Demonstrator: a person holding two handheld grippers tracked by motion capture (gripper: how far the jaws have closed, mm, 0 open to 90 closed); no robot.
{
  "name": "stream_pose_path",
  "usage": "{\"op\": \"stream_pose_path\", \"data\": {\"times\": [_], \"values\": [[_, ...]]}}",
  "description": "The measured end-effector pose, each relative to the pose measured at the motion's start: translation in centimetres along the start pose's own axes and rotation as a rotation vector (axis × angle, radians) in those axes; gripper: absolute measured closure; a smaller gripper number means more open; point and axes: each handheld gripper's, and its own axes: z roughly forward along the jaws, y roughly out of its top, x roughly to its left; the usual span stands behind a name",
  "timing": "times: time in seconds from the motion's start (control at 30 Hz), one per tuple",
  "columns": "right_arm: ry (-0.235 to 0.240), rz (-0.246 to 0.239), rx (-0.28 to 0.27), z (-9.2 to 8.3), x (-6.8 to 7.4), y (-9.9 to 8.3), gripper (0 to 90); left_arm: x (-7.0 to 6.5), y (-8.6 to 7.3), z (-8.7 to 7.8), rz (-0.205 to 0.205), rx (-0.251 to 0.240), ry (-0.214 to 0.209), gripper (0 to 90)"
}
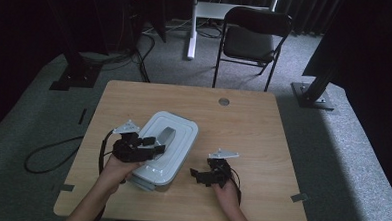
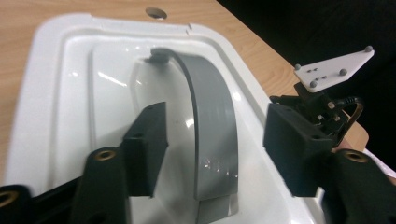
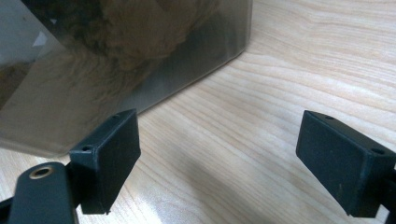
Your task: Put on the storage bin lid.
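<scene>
Hovering over the white glossy plastic lid [image 1: 168,139] of a smoky translucent rectangular storage box [image 3: 116,60], the left claw [image 2: 212,140] is straddling the lid's grey curved plastic carry handle [image 2: 212,130], its jaws standing partly open on either side with gaps showing, so nothing is being gripped. The step in hand looks like taking or letting go of that handle; lifting would call for lowering the pads a touch and closing them squarely on the smooth, arched band, which is looking slippery and slightly scuffed near the claw. The right claw [image 3: 219,168] is waiting just beside the box's side wall, jaws spread wide and empty above the pale wood-grain worktop [image 3: 280,70], with something brown and fuzzy blurring behind the tinted wall ahead of it. The box is sitting directly under the left claw and left of the right one.
</scene>
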Motion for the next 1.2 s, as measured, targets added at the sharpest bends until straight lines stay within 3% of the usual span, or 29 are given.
{"op": "stream_pose_path", "data": {"times": [0.07, 0.2, 0.27, 0.37, 0.47, 0.53, 0.83, 1.2], "values": [[-0.001, 0.000, -0.005, -0.1, 0.0, 0.1, 13.0, 0.0, 0.2, -0.3, -0.001, 0.000, 0.017, 30.7], [-0.006, -0.004, -0.012, -0.4, -0.1, 0.2, 13.0, 0.4, 0.0, -0.7, 0.033, -0.012, 0.049, 17.4], [-0.008, -0.001, -0.015, -0.4, -0.1, 0.2, 13.0, 0.6, -0.3, -0.9, 0.062, -0.017, 0.079, 16.6], [-0.010, -0.002, -0.018, -0.5, -0.3, 0.2, 13.0, 1.0, -0.5, -1.1, 0.061, -0.021, 0.084, 10.1], [-0.016, -0.002, -0.018, -0.7, -0.3, 0.2, 13.0, 1.3, -0.7, -1.6, 0.079, -0.021, 0.099, 9.2], [-0.020, -0.004, -0.021, -0.8, -0.4, 0.2, 13.0, 1.6, -0.7, -1.9, 0.077, -0.019, 0.102, 0.5], [-0.037, 0.003, -0.025, -1.4, -0.9, 0.2, 13.0, 3.9, -1.4, -3.7, 0.042, -0.057, 0.172, 0.6], [-0.059, 0.012, -0.017, -2.1, -1.7, -0.6, 13.0, 7.9, -2.9, -5.6, -0.014, -0.086, 0.314, 0.7]]}}
